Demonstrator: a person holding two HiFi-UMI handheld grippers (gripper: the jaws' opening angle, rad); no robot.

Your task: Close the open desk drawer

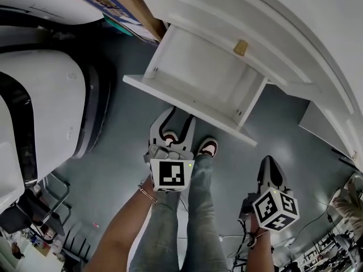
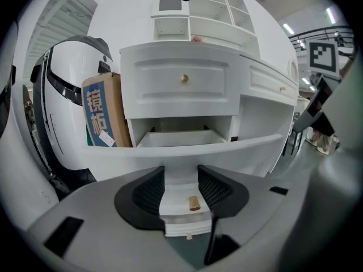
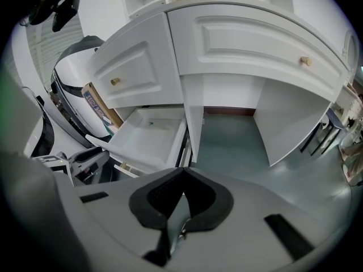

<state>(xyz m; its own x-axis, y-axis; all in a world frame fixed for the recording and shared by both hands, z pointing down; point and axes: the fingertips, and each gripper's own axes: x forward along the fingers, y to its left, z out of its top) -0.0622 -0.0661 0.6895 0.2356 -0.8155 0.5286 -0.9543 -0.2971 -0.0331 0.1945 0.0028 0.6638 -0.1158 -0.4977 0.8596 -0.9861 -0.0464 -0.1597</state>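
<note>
**Lower desk drawer stands pulled out, left claw at its front**

The white desk [image 1: 295,44] fills the far and right side of the scene, above a grey-green floor [image 1: 113,163]. A big white rounded machine with black trim [image 1: 39,106] stands to its left. The open drawer [image 1: 187,103] juts from the desk's left pedestal toward the person, its white inside bare. A closed drawer sits above it with a brass knob [image 1: 241,47]. A brown cardboard box [image 2: 105,118] with blue print leans between the machine and the desk.

The left gripper [image 1: 174,126] sits right at the near face of the open drawer, just under its front edge. Its jaws are apart, and in the left gripper view the drawer front and its small brass knob [image 2: 194,203] lie between the pads, the knob close to the right one. The right gripper [image 1: 271,166] hangs over the floor, near and to the right, well apart from the drawer, with its jaw tips together on nothing.
</note>
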